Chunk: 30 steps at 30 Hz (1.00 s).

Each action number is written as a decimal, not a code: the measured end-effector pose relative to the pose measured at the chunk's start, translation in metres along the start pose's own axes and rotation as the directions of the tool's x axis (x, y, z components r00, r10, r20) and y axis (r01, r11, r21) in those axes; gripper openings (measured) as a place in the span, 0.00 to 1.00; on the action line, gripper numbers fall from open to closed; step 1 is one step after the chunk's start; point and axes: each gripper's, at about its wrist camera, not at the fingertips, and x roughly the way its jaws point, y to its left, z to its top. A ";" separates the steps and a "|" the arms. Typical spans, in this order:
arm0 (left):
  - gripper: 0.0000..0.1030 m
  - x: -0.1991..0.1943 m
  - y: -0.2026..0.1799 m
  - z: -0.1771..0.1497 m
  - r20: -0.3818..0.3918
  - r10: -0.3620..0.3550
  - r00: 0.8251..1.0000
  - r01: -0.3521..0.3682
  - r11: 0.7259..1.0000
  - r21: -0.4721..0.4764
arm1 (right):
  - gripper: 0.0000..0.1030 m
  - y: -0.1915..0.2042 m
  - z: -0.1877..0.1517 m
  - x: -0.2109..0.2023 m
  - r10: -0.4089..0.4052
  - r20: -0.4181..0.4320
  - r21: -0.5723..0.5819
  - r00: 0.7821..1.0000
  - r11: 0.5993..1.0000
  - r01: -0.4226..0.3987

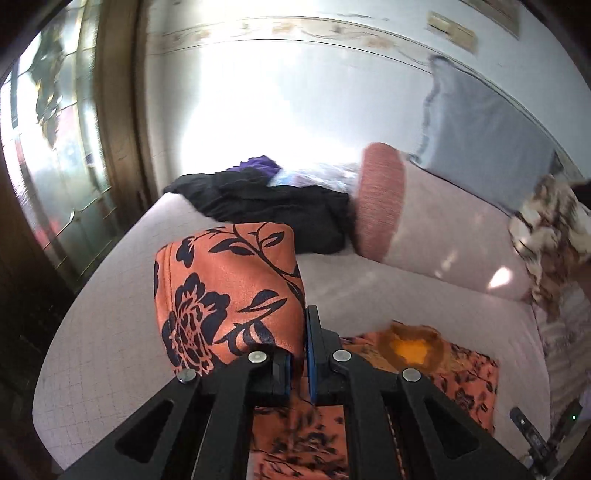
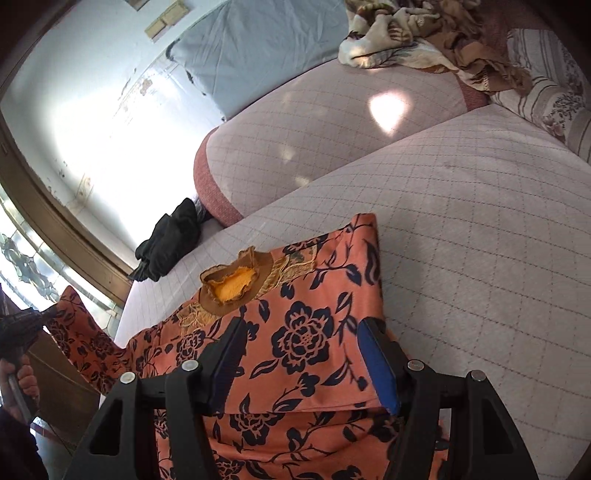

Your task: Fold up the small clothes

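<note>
The left gripper [image 1: 300,354] is clenched on a fold of the orange flowered garment [image 1: 229,291]. The pinched cloth stands up from the fingers toward 11 o'clock, lifted off the bed, while the rest of the garment lies flat on the quilted bed cover [image 1: 110,332] under and to the 4 o'clock side of the gripper, its yellow neck opening [image 1: 412,349] just beyond the right finger.

In the right wrist view, the right gripper [image 2: 306,365] has its fingers set well apart, one on each side of a folded part of the same garment [image 2: 295,332]. The blue pad [image 2: 378,369] lies against the cloth's right edge; whether the fingers press the cloth or only straddle it cannot be told. From here the neck opening [image 2: 231,284] sits at 11 o'clock, a little way beyond the fingertips, and the lifted corner hangs at 9 o'clock, off the bed edge, next to a hand [image 2: 26,376] on a gripper handle.

Farther out, a bolster with a pink end [image 1: 380,199] lies across the bed. A heap of black clothes [image 1: 273,210] rests beside it at 12 o'clock in the left view. Beyond stand a grey pillow [image 1: 480,136] against the wall and a crumpled patterned blanket [image 2: 413,33] at 1 o'clock in the right view.
</note>
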 end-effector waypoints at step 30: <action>0.76 0.139 0.001 -0.168 -0.163 0.372 0.914 -0.349 0.924 0.156 | 0.65 0.102 -0.023 0.063 -0.115 -0.084 -0.427 0.990 0.902 0.069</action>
